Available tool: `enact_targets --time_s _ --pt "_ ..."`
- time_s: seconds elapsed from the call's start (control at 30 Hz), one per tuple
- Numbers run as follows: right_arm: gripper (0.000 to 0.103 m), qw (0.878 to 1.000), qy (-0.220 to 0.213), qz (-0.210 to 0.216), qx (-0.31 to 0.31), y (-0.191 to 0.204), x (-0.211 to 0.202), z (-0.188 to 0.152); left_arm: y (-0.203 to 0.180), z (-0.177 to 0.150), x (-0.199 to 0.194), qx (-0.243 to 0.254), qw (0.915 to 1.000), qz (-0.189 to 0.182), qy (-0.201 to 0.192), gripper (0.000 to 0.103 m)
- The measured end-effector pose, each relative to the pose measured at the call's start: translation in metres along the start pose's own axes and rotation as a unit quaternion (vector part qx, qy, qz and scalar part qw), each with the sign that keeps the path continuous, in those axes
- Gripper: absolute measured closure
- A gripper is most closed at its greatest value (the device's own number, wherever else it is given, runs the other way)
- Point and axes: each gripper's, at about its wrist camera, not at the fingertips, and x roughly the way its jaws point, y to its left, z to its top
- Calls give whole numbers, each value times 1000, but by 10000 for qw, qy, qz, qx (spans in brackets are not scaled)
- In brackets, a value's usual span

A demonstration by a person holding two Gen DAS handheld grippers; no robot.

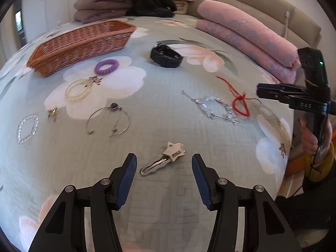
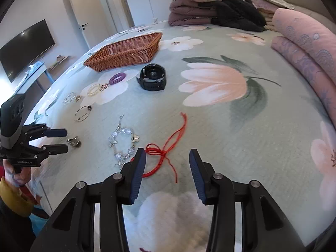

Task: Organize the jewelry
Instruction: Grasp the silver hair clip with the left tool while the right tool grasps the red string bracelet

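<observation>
Jewelry lies spread on a floral bedspread. My left gripper (image 1: pixel 164 166) is open just above a silver hair clip with a star (image 1: pixel 163 158). My right gripper (image 2: pixel 167 163) is open over a red string bracelet (image 2: pixel 161 157), beside a crystal chain bracelet (image 2: pixel 124 145). A black watch (image 2: pixel 152 79), a purple coil hair tie (image 1: pixel 106 66), a gold beaded bracelet (image 1: pixel 77 90), a silver bangle (image 1: pixel 108 118) and a clear bead bracelet (image 1: pixel 27 129) lie toward a wicker basket (image 1: pixel 84 42), which looks empty.
Pink rolled pillows (image 1: pixel 247 40) lie along the right side by the headboard. A pile of folded blankets and clothes (image 2: pixel 216 8) sits at the far end of the bed. A TV (image 2: pixel 27 46) hangs on the wall at left.
</observation>
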Motion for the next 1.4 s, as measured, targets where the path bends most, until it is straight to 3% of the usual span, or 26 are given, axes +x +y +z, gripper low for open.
enact_targets --time_s 0.17,0.3,0.47,0.53,0.87,1.03,1.4 --pt "56 9996 163 -92 -191 10 12 1 -9 9 5 474 9987 15 194 55" --pt "56 9987 390 -99 -327 17 26 -1 -9 11 12 576 9978 60 334 59" --pt "61 9977 443 -285 -416 21 40 -1 -1 10 16 472 9983 -78 341 65" --pt "71 9971 416 -428 -480 23 43 1 0 10 16 444 9984 -87 348 68" --pt "85 9968 346 -523 -497 24 47 3 -1 7 16 346 9988 -66 335 69" --pt "92 9964 301 -561 -551 24 47 2 -4 6 16 202 9993 -26 307 84" --pt "95 9973 218 -468 -525 20 41 2 -3 5 14 -191 9996 -57 218 87"
